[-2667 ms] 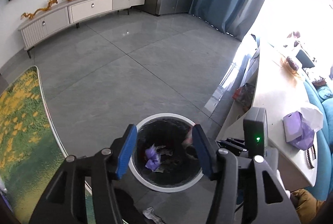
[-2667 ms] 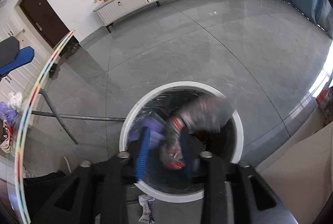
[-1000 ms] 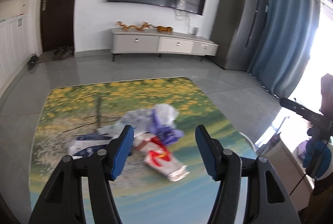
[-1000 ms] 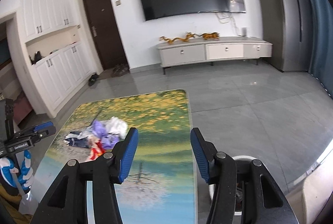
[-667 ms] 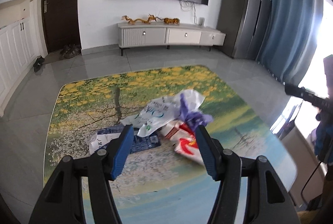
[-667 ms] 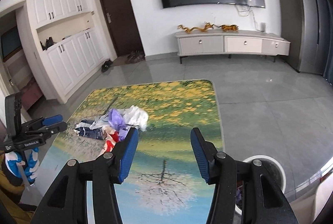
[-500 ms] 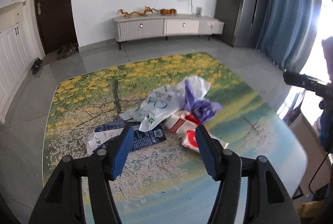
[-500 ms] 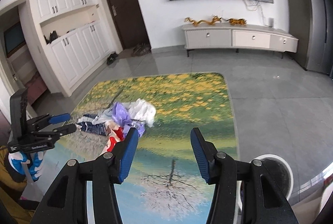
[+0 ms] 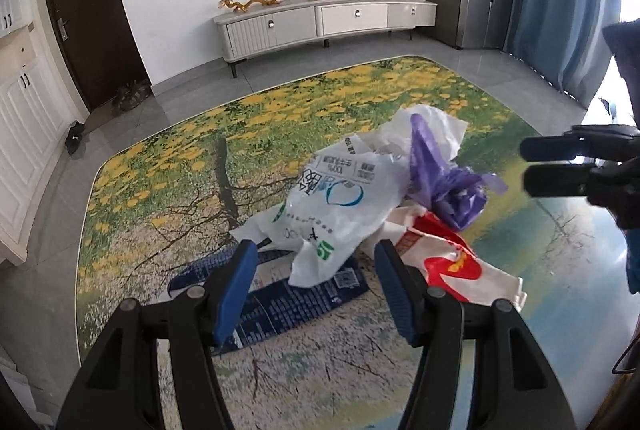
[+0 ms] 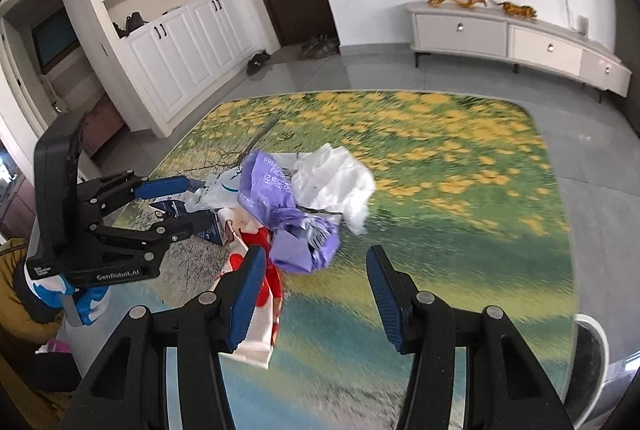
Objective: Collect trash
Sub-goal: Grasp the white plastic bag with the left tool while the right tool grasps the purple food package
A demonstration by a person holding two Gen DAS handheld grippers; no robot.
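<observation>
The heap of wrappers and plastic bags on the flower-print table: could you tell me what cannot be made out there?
- Dark blue printed wrapper: left wrist view, far part under the white printed plastic bag.
- Red-and-white wrapper: right wrist view, partly behind the right gripper finger.
- White round trash bin: cut off by the lens edge.
- Crumpled purple plastic bag: lettering too blurred.

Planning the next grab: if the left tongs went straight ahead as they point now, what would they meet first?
Probably the white printed plastic bag, whose lower edge hangs between the open left tongs; the dark blue wrapper lies below. Depth is uncertain.
</observation>
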